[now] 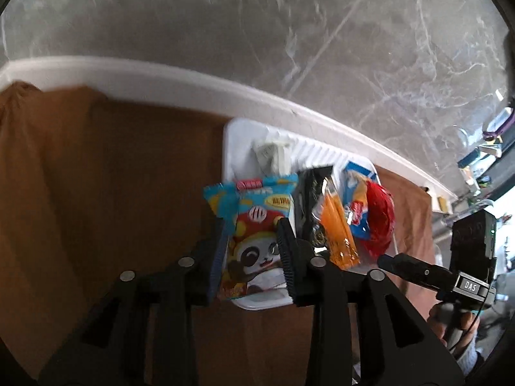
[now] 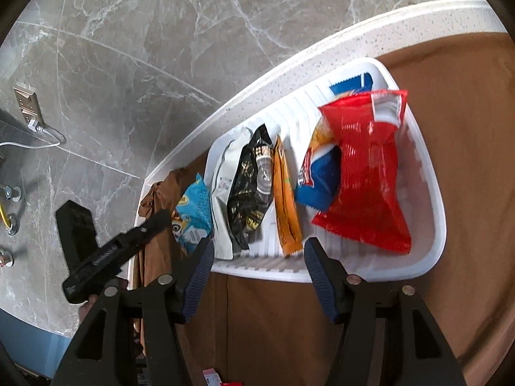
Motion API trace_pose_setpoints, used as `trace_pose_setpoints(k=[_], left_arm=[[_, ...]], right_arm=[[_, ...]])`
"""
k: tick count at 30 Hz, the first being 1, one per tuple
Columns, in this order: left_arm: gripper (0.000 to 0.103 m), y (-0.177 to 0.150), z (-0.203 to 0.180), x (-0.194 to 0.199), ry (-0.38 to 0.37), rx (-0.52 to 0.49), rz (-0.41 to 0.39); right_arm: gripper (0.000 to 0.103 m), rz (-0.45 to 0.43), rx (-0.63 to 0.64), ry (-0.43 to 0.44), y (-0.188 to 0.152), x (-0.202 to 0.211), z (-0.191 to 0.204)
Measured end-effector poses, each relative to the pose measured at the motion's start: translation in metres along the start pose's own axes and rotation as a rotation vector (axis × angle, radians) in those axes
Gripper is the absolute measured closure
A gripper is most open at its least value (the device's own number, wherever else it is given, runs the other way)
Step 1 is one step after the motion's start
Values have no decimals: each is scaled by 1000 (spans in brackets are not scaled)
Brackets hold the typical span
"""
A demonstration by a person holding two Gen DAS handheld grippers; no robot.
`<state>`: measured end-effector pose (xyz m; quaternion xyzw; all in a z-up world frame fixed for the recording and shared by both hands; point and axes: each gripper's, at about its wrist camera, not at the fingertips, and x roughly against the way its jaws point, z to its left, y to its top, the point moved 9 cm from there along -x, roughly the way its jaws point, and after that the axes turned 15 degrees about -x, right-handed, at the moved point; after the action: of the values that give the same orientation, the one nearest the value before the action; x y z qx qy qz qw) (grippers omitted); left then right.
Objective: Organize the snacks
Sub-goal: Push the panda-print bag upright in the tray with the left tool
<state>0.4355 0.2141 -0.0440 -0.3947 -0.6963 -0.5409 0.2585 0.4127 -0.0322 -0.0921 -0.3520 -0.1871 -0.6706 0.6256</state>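
Observation:
My left gripper (image 1: pixel 252 241) is shut on a light-blue panda snack bag (image 1: pixel 254 241) and holds it upright at the left end of a white ribbed tray (image 1: pixel 238 148); the bag also shows in the right wrist view (image 2: pixel 193 212). In the tray (image 2: pixel 428 193) stand a white bag (image 2: pixel 225 186), a black bag (image 2: pixel 251 186), an orange packet (image 2: pixel 285 199), a blue-and-orange bag (image 2: pixel 318 177) and a red bag (image 2: pixel 367 167). My right gripper (image 2: pixel 259 257) is open and empty, just in front of the tray's near rim.
The tray sits on a brown cloth (image 2: pixel 466 128) over a white counter (image 2: pixel 289 64) whose edge runs behind it. Grey marble floor (image 2: pixel 128 48) lies beyond. The left gripper's body (image 2: pixel 112 251) shows at the left of the right wrist view. Small red packets (image 2: pixel 212 381) lie at the bottom edge.

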Motion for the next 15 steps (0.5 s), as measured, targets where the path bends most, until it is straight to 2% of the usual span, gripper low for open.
trace_pose_setpoints(k=[1, 2, 6, 15], left_arm=[[55, -1, 0, -4, -16, 15, -5], [52, -1, 0, -8, -26, 28, -9], [51, 4, -6, -27, -121, 80, -22], [51, 18, -21, -55, -216, 67, -17]], right_arm=[[41, 2, -3, 0, -1, -1, -1], [41, 4, -5, 0, -2, -1, -1], [41, 2, -16, 1, -3, 0, -3], [41, -14, -50, 2, 1, 5, -12]])
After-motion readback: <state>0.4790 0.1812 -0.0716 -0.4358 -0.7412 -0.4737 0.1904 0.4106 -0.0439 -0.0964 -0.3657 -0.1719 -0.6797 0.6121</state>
